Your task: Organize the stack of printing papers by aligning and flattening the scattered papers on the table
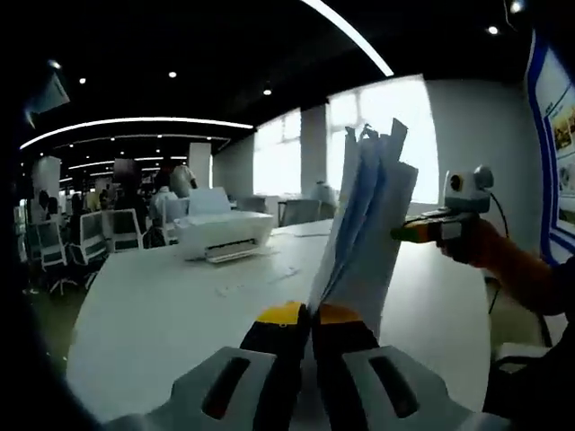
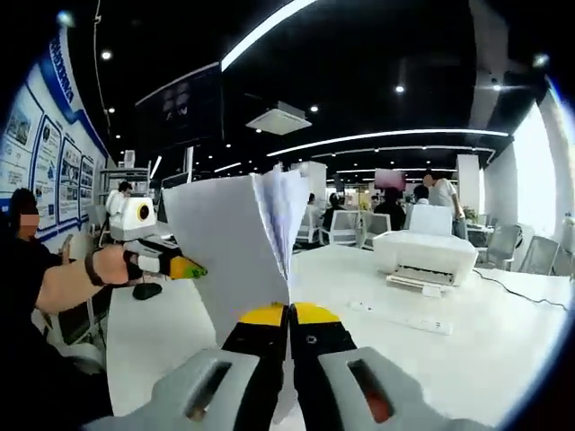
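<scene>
Stack of papers (image 1: 368, 224) held upright above the white table (image 1: 180, 314), left gripper (image 1: 310, 316) and right gripper (image 2: 289, 316) both clamped on its edges, white printer (image 1: 223, 232) far behind.

The papers (image 1: 370, 229) are thin, matt white sheets, the desk (image 1: 162, 314) has a smooth white top with a soft shine, the printer (image 1: 225, 233) looks like white glossy plastic, and each tool (image 1: 310, 328) has smooth grey plastic with yellow and black tips.
</scene>
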A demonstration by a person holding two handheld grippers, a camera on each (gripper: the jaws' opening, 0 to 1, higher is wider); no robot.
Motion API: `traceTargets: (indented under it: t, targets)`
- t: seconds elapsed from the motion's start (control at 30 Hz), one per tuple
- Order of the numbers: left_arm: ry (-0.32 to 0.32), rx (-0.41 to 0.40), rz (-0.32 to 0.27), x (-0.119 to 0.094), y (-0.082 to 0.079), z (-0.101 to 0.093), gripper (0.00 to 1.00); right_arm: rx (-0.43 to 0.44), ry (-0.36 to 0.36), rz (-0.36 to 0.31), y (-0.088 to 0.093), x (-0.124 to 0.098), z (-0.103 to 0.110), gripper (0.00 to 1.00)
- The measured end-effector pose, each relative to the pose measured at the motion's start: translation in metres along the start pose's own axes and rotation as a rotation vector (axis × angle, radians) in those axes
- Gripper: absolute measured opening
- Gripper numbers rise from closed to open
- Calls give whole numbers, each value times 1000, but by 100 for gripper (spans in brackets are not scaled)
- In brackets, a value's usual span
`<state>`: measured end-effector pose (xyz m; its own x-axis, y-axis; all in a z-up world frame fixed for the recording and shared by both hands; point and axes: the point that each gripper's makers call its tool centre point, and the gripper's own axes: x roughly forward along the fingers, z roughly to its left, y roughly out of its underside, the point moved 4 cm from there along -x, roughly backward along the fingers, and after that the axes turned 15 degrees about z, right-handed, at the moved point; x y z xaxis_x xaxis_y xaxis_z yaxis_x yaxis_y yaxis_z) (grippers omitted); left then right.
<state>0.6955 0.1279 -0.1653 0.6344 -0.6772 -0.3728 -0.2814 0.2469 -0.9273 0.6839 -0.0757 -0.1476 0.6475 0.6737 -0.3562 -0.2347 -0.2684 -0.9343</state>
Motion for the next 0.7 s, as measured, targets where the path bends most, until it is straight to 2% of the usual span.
traceTargets:
  t: [0.13, 0.27, 0.37, 0.43, 0.5, 0.53, 0.63, 0.7]
  targets:
    - [-6, -3, 1, 2, -1, -3, 7, -20, 4, -6, -2, 2, 3, 0]
    - [-32, 29, 5, -3, -3, -4, 6, -48, 18, -10, -6, 0, 3, 0]
    - [-13, 10, 7, -3, 0, -2, 7, -27, -2, 5, -3, 4, 3, 0]
    - [-15, 0, 11, -6, -1, -4, 7, -34, 11, 7, -4, 1, 5, 0]
    - [-36, 56, -4, -10, -5, -8, 6, -48, 10, -1, -7, -4, 9, 0]
    - [-38, 56, -4, -11, -5, -10, 6, -50, 8, -12, -9, -6, 10, 0]
    - [-28, 56, -5, -14, -8, -11, 6, -46, 3, -30, -14, -12, 13, 0]
    - [5, 27, -44, -17, -13, -15, 6, -45, 0, -38, -15, -14, 14, 0]
